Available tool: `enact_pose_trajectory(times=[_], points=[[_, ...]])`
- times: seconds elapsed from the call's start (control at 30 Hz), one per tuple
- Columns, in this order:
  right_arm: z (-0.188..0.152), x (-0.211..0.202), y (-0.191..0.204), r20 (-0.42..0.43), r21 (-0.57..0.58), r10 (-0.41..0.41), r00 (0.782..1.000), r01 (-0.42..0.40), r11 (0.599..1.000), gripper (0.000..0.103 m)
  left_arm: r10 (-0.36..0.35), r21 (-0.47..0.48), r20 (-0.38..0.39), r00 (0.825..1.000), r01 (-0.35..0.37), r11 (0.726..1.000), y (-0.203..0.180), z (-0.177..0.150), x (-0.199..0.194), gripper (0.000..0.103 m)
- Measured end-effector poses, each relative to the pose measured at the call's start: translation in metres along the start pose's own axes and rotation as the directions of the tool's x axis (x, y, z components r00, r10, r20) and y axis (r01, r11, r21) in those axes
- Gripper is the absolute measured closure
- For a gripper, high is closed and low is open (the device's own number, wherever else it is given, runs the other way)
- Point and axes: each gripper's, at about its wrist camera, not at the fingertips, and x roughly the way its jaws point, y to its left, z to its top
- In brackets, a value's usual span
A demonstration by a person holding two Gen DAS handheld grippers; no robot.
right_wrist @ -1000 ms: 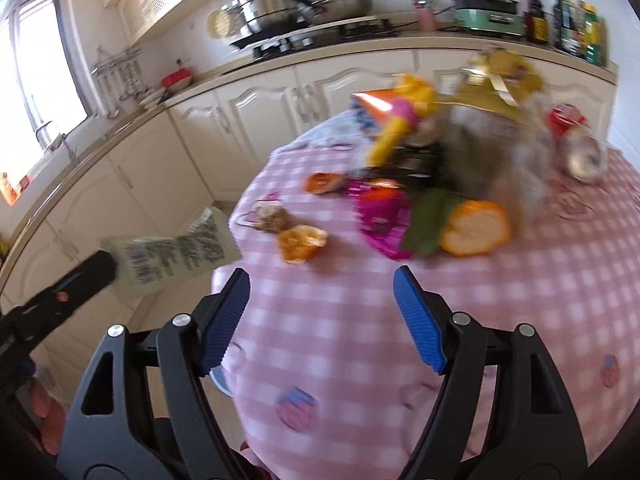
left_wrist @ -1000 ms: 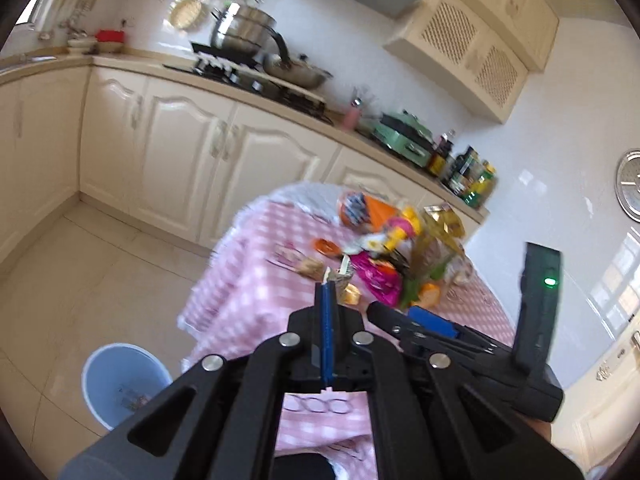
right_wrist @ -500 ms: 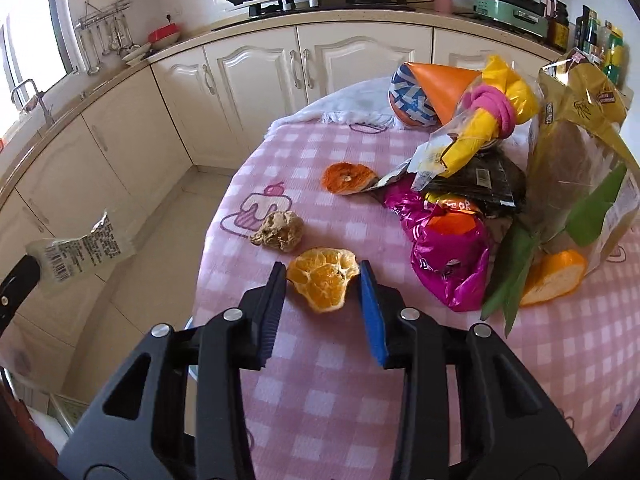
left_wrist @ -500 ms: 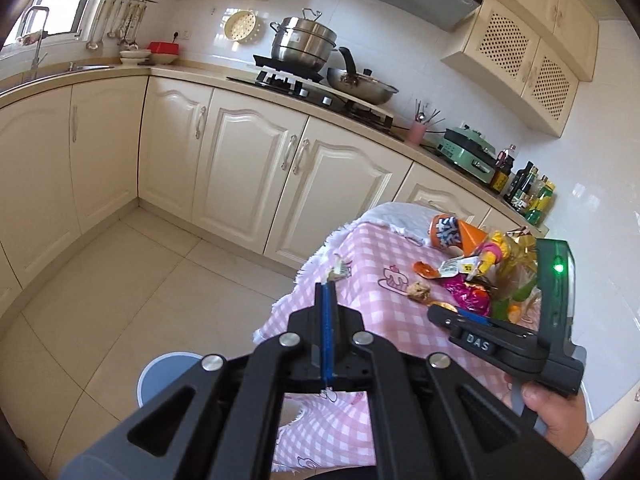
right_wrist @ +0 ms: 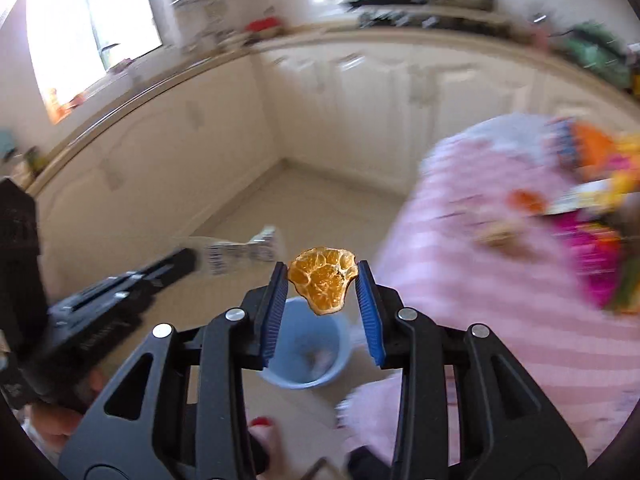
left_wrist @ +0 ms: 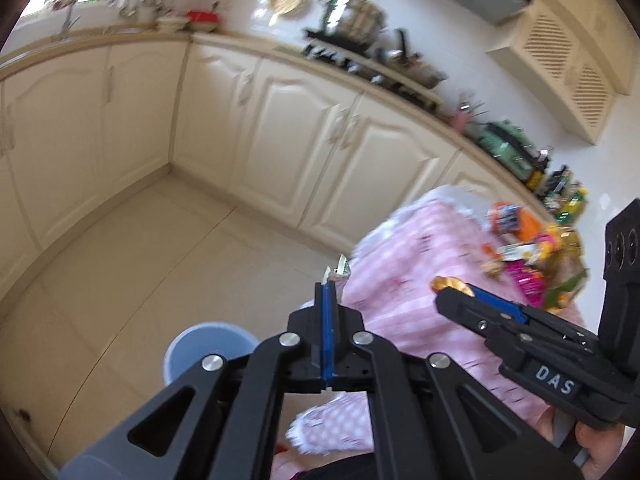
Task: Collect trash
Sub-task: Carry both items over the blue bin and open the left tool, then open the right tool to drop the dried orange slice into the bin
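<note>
Two pieces of trash are being carried at once, one in each hand-held gripper. On the left, the left hand-held gripper (left_wrist: 327,288) is clamping fully shut on a printed wrapper (right_wrist: 240,254), a thin, limp, almost weightless scrap that is sticking out past the tips and flopping; pinching it at one end, as here, is probably enough, though it could slide out of smooth pads. The right hand-held gripper (right_wrist: 322,280) has just been closing and is now pinching a dried orange peel (right_wrist: 322,285) by its two side edges. The peel looks light, stiff and brittle, so a gentle squeeze across its width seems wise, since harder pressure might crack it. Both hand-held grippers are pointing steeply downward, off the edge of the pink-checked bench (right_wrist: 500,280), with the peel hanging directly above the blue bin (right_wrist: 304,380) on the floor.
</note>
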Motion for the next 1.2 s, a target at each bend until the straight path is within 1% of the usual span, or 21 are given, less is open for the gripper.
enact_pose_trajectory(times=[0.07,0.13,0.2,0.33,0.43,0.53,0.6,0.63,0.67,0.73,0.83,0.93,1.03,1.07,1.2], points=[[-0.002,0.033,0.012,-0.055,-0.02,0.017,0.998,-0.018,1.0,0.068,0.03,-0.023,-0.029,0.999,-0.031,0.999,0.019,-0.002,0.008,0.103],[-0.007,0.067,0.016,-0.122,0.004,0.055,0.991,-0.055,0.999,0.068,0.06,-0.039,-0.057,0.997,-0.062,0.997,0.039,-0.006,0.02,0.103],[-0.01,0.099,0.018,-0.176,0.01,0.056,0.983,-0.055,0.998,0.068,0.091,-0.038,-0.083,0.992,-0.094,0.995,0.052,-0.01,0.033,0.103],[-0.016,0.14,0.022,-0.232,0.003,0.04,0.972,-0.04,0.999,0.068,0.133,-0.046,-0.154,0.979,-0.142,0.989,0.077,-0.016,0.071,0.103],[-0.019,0.16,0.017,-0.263,0.023,0.043,0.964,-0.038,0.999,0.068,0.14,-0.043,-0.192,0.971,-0.151,0.988,0.088,-0.017,0.095,0.103],[-0.024,0.172,0.01,-0.287,0.049,0.05,0.957,-0.038,0.998,0.068,0.155,-0.032,-0.209,0.965,-0.165,0.986,0.093,-0.015,0.113,0.1],[-0.027,0.177,0.007,-0.299,0.059,0.044,0.953,-0.028,0.998,0.068,0.142,-0.058,-0.239,0.961,-0.16,0.985,0.099,-0.014,0.123,0.078],[-0.03,0.177,0.006,-0.302,0.063,0.043,0.952,-0.025,0.998,0.068,0.153,-0.068,-0.241,0.958,-0.174,0.982,0.1,-0.014,0.124,0.063],[-0.031,0.177,0.006,-0.308,0.067,0.041,0.95,-0.021,0.998,0.068,0.166,-0.077,-0.239,0.957,-0.189,0.979,0.103,-0.015,0.124,0.059],[-0.033,0.18,0.006,-0.315,0.067,0.035,0.949,-0.014,0.998,0.068,0.173,-0.08,-0.25,0.953,-0.198,0.977,0.106,-0.017,0.125,0.059],[-0.037,0.184,0.007,-0.32,0.067,0.032,0.947,-0.011,0.998,0.068,0.209,-0.082,-0.279,0.937,-0.24,0.967,0.114,-0.022,0.123,0.059],[-0.037,0.184,0.012,-0.319,0.057,0.029,0.947,-0.011,0.998,0.068,0.216,-0.127,-0.313,0.925,-0.266,0.956,0.126,-0.028,0.12,0.059],[-0.036,0.186,0.018,-0.315,0.044,0.027,0.949,-0.014,0.999,0.068,0.221,-0.156,-0.33,0.918,-0.284,0.946,0.136,-0.032,0.114,0.059],[-0.035,0.186,0.02,-0.312,0.04,0.025,0.95,-0.014,0.999,0.068,0.221,-0.164,-0.336,0.916,-0.288,0.944,0.138,-0.033,0.111,0.059],[-0.031,0.188,0.027,-0.297,0.019,0.025,0.955,-0.02,1.0,0.067,0.225,-0.169,-0.324,0.919,-0.29,0.942,0.139,-0.031,0.1,0.059]])
